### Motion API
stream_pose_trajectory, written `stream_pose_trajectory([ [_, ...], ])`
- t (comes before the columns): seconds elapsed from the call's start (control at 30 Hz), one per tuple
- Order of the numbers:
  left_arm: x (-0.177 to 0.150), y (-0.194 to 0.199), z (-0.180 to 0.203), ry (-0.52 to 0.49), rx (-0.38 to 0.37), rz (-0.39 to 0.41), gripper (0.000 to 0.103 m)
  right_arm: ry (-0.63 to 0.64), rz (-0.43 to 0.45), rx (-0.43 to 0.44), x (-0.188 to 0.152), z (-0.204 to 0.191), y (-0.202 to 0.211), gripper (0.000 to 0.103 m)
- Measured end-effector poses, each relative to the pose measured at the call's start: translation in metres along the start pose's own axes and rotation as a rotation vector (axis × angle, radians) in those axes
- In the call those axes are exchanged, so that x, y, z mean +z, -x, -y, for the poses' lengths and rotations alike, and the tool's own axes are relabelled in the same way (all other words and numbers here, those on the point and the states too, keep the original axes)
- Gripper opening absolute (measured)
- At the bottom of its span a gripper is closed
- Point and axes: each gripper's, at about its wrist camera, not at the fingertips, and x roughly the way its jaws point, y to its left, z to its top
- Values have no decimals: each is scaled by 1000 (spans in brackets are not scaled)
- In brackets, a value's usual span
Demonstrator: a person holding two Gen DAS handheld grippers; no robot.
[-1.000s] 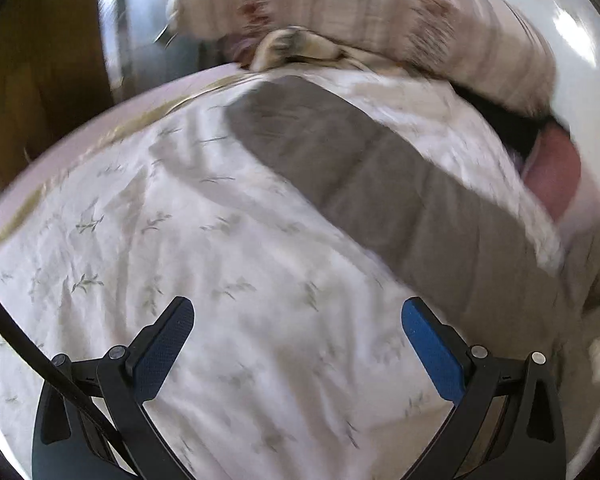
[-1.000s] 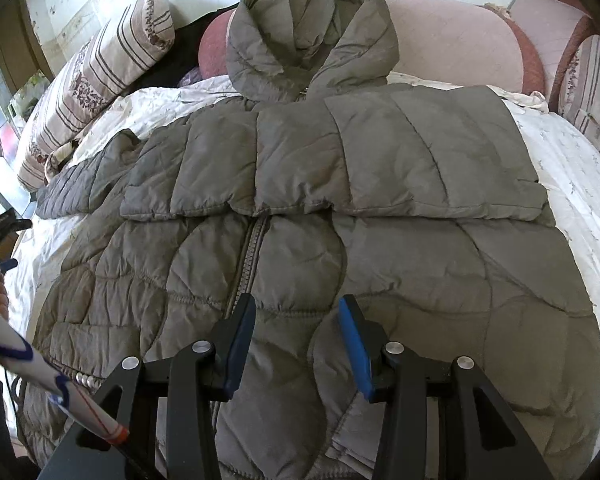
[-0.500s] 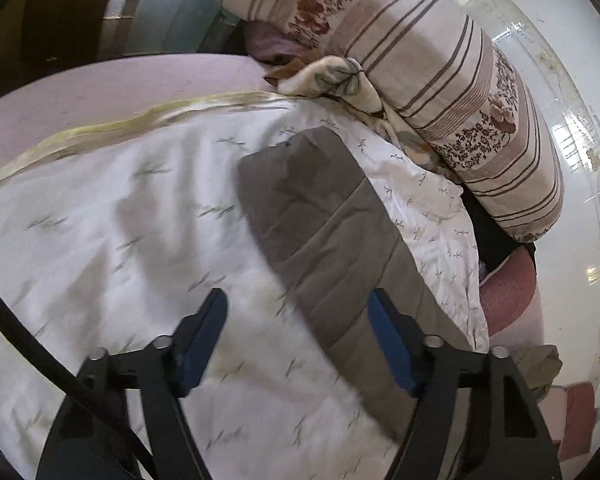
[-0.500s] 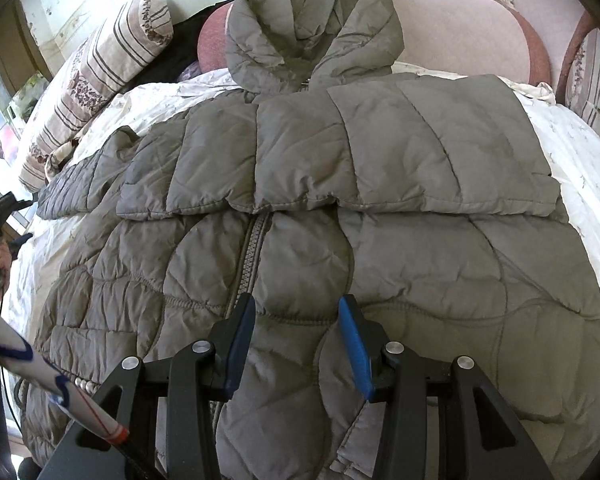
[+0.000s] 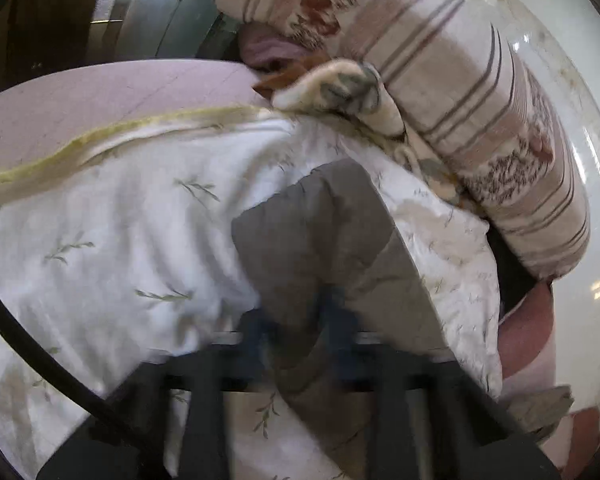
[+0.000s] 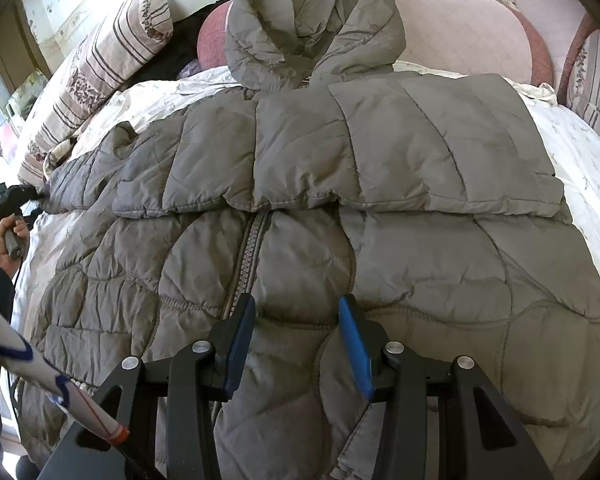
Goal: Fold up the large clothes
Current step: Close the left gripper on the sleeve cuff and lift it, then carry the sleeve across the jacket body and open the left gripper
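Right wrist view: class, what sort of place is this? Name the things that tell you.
Most likely a bedroom: a grey padded coat lies spread on a bed's leaf-print sheet, with a striped pillow and a padded pink headboard behind.

A hooded puffer jacket [image 6: 300, 184] lies spread on a bed [image 6: 580, 152], hood toward the headboard [image 6: 460, 40], one sleeve [image 5: 320, 240] stretched leftward to the bed's edge, a bolster pillow [image 6: 96, 68] lying behind it.

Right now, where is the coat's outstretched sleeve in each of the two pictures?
Left wrist view: the sleeve fills the lower centre, its cuff end clamped in the left gripper.
Right wrist view: the same sleeve runs to the left edge.
Shared landmark: the striped bolster pillow lies beside the sleeve in both.
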Motion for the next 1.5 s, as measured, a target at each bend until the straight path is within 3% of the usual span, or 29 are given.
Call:
stream_pose_trajectory([
  [0.17,-5,18,14,-46,1,46,13,-35,24,12,3,7,6,47],
  [0.3,-11,49,47,-138,-34,77,13,-90,68,9,9,18,19,47],
  [0.47,-25,103,116,-278,-128,116,13,-172,135,-5,15,39,40,47],
  [0.6,-55,148,179,-392,-214,127,13,-229,194,-34,19,57,58,47],
  [0.8,-132,206,274,-572,-352,110,13,-324,259,-61,21,93,88,47],
  [0.93,-200,229,328,-678,-442,50,13,-354,292,-78,18,111,107,48],
  [1.13,-301,237,377,-780,-529,-73,13,-396,340,-111,11,141,135,47],
  [1.33,-398,204,399,-835,-538,-230,13,-466,370,-147,4,173,156,48],
  [1.5,-476,171,393,-904,-462,-306,14,-505,375,-162,3,191,163,48],
])
